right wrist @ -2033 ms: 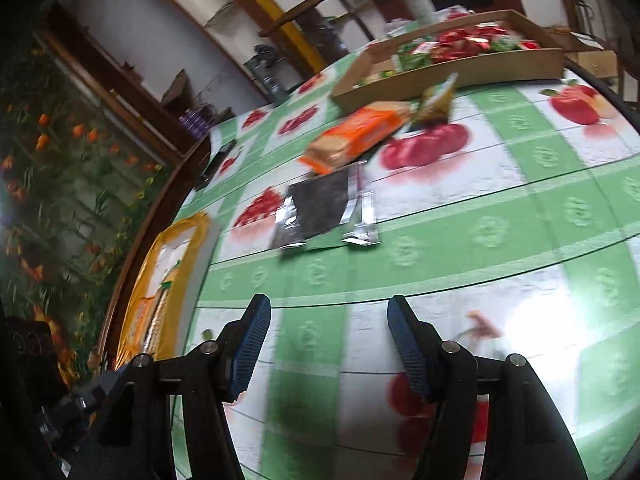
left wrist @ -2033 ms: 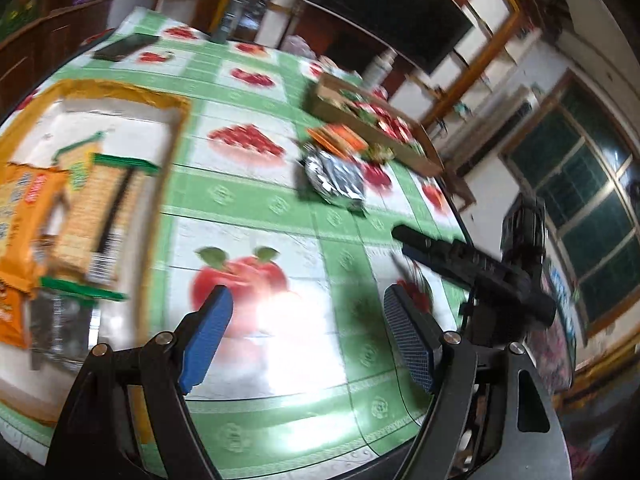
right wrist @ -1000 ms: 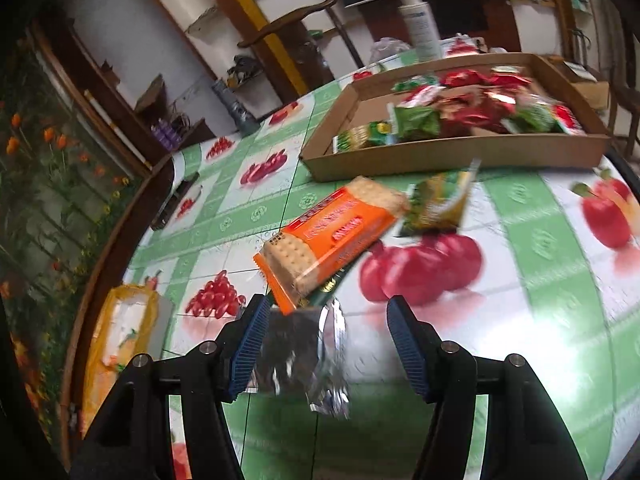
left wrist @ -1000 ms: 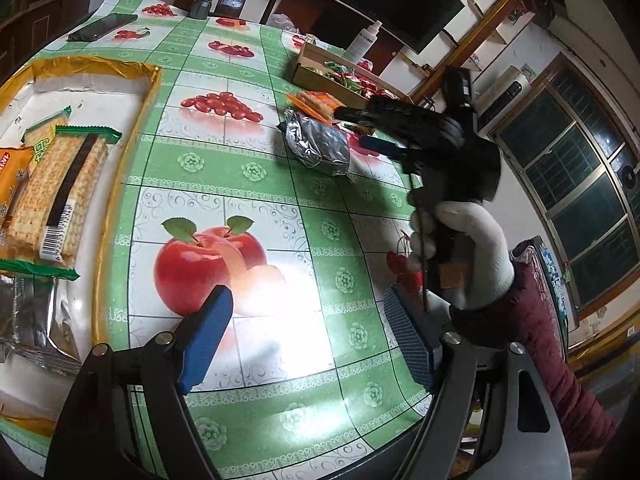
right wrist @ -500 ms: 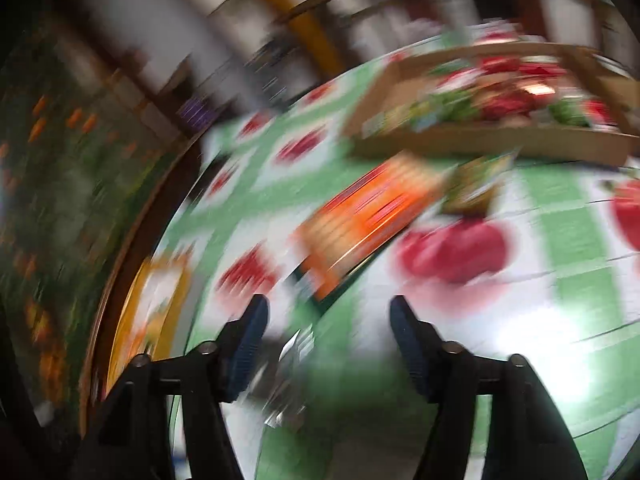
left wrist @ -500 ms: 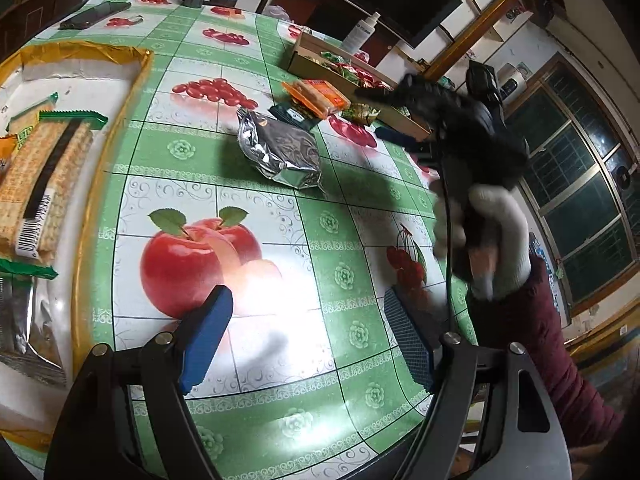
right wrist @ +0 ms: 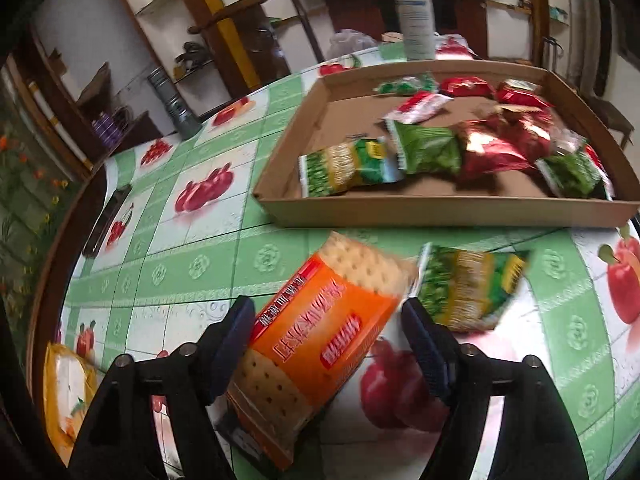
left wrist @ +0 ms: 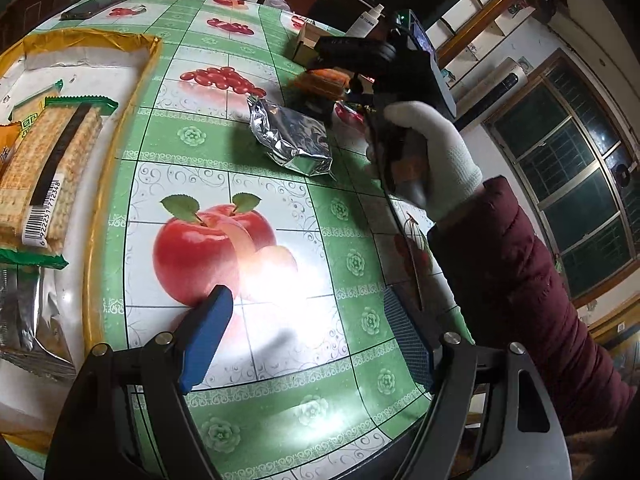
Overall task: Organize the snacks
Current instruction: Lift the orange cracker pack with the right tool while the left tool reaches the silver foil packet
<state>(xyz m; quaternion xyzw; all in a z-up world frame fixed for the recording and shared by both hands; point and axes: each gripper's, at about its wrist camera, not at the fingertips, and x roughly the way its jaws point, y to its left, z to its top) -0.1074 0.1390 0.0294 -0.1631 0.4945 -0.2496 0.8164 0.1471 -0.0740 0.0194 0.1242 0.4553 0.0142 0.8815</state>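
Observation:
My right gripper (right wrist: pixel 330 338) straddles an orange cracker packet (right wrist: pixel 320 344) that lies on the green fruit-print tablecloth. Its jaws are opening, with the packet between the blue pads (right wrist: pixel 236 332); I see no firm press. A green snack packet (right wrist: pixel 468 288) lies just right of it. In the left wrist view a crumpled silver foil packet (left wrist: pixel 292 140) lies mid-table, and a white-gloved hand (left wrist: pixel 436 152) holds the right gripper beyond it. My left gripper (left wrist: pixel 306 336) hovers open and empty over an apple print. Cracker packs (left wrist: pixel 44 176) lie in the gold tray (left wrist: pixel 116 152) at the left.
A cardboard tray (right wrist: pixel 400 208) with several red and green snack packets stands behind the orange packet. A white spray bottle (right wrist: pixel 416 20) and a grey flashlight (right wrist: pixel 176 108) stand at the far edge. A dark phone (right wrist: pixel 106 220) lies at the left. A maroon sleeve (left wrist: pixel 512 280) crosses the table's right edge.
The right gripper moved forward past the silver packet and now has the orange cracker packet between its jaws, which stand wider. The left gripper has stayed nearly still and open.

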